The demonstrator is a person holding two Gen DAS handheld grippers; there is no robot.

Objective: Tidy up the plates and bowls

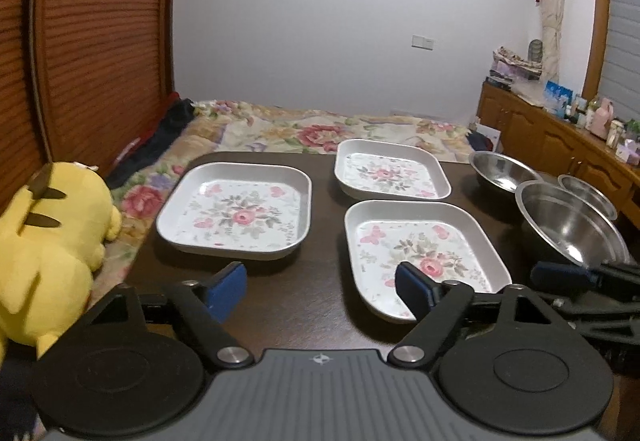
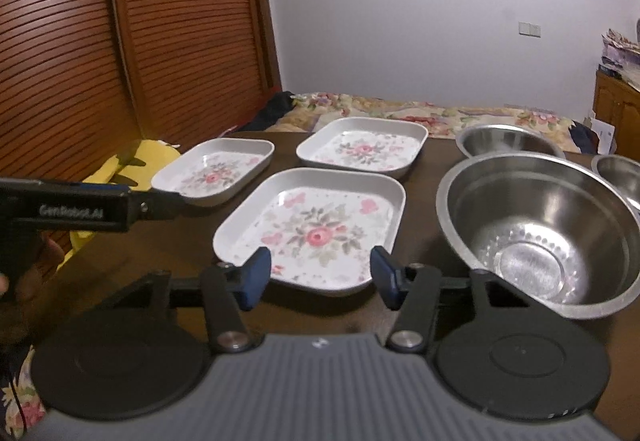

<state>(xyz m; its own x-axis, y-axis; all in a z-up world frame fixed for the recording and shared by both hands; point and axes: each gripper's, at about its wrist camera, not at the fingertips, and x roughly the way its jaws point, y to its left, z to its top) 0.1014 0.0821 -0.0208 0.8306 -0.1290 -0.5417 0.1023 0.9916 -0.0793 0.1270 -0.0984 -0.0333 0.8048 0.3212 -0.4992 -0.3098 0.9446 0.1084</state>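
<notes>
Resting on the dark brown worktop [image 1: 304,305] are three white square floral plates [image 2: 312,233] [image 1: 236,211] [image 1: 390,171] and three shiny steel round bowls [image 2: 540,229] [image 2: 508,141] [image 2: 620,177]. Both left tongs [image 1: 320,289] and right tongs [image 2: 320,277] stand wide apart, holding nothing.

Dark brown table [image 1: 312,305], carrying:
- three square floral plates lying flat and apart: left plate [image 1: 236,213], far plate [image 1: 390,171], near plate [image 1: 424,257];
- three steel bowls sitting at the right: near bowl [image 2: 536,233], far bowl [image 2: 508,143], and edge bowl [image 2: 620,177] showing only partly.
</notes>
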